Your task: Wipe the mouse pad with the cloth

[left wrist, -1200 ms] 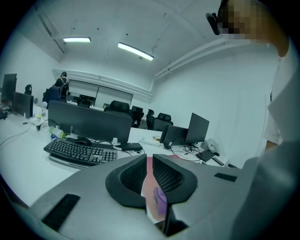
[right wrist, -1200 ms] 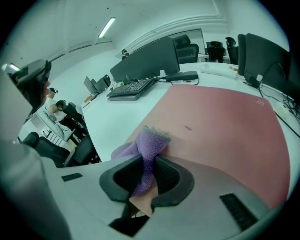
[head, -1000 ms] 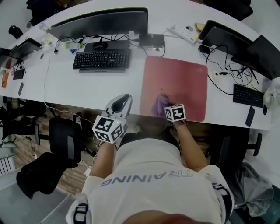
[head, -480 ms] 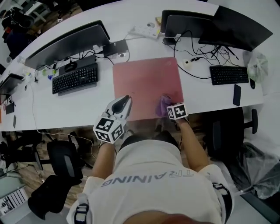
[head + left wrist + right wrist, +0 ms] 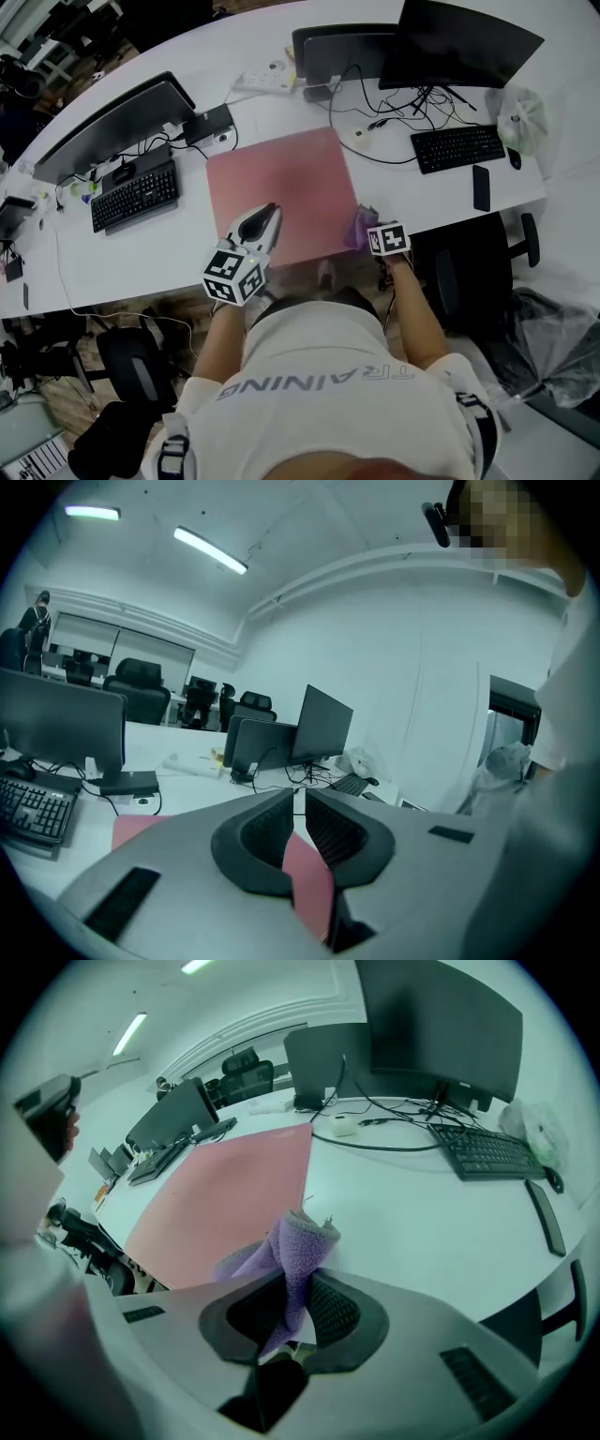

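Note:
The pink mouse pad [image 5: 281, 192] lies on the white desk [image 5: 187, 244] in front of me. A bunched purple cloth [image 5: 360, 226] sits at the pad's near right corner, and my right gripper [image 5: 368, 230] is shut on it. In the right gripper view the cloth [image 5: 298, 1241] stands up between the jaws, over the white desk just beside the mouse pad [image 5: 230, 1194]. My left gripper [image 5: 261, 223] hovers over the pad's near left part, shut and holding nothing. In the left gripper view, the left gripper [image 5: 295, 799] shows a strip of the pad [image 5: 309, 883] behind it.
Two monitors [image 5: 450, 42] and a black keyboard [image 5: 452, 147] with tangled cables stand beyond the pad's right side. A phone [image 5: 481, 187] and a plastic bag [image 5: 520, 114] lie further right. Another keyboard [image 5: 134, 195], monitor [image 5: 103, 127] and a power strip [image 5: 262, 81] are on the left. An office chair [image 5: 469, 272] stands near the desk's edge.
The right gripper has drawn the cloth rightward along the pad's near edge to its right corner. The left gripper now hangs over the pad instead of left of it. My view has swung right.

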A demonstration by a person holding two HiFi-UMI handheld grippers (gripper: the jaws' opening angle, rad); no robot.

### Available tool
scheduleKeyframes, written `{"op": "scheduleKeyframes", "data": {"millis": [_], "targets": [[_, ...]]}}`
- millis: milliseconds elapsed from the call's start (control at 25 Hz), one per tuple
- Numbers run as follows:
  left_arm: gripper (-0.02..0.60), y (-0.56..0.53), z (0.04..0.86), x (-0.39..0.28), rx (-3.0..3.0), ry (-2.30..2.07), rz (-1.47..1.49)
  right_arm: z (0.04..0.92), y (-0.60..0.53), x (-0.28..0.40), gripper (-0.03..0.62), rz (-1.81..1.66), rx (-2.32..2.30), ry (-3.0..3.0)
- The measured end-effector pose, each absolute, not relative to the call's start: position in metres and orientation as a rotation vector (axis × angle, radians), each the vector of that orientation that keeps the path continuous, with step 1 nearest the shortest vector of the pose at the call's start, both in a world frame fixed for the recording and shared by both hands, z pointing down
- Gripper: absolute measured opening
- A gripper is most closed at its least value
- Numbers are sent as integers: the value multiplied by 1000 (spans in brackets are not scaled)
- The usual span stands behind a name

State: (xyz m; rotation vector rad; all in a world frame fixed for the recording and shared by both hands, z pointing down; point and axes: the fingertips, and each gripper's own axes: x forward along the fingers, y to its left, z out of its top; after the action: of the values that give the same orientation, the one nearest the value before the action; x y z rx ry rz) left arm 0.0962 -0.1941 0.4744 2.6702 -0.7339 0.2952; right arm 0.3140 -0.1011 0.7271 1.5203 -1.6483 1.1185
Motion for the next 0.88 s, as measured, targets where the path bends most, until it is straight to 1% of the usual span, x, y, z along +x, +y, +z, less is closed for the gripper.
{"op": "scheduleKeyframes", "data": {"millis": [160,400,520,880], "targets": [[34,-196,464,97,2689,-743,277,695,-110,324,83,1130,1642,-1720],[34,-205,436,77,2765,-842,243,623,-146,317,83,903,1799,-1865],[34,-214,423,54,2780,-923,230,581,-165,294,83,779,1798,-1958],[34,-244,384,-43,2753,-1193,156,423,-212,216,83,310,1882,-2197]]}}
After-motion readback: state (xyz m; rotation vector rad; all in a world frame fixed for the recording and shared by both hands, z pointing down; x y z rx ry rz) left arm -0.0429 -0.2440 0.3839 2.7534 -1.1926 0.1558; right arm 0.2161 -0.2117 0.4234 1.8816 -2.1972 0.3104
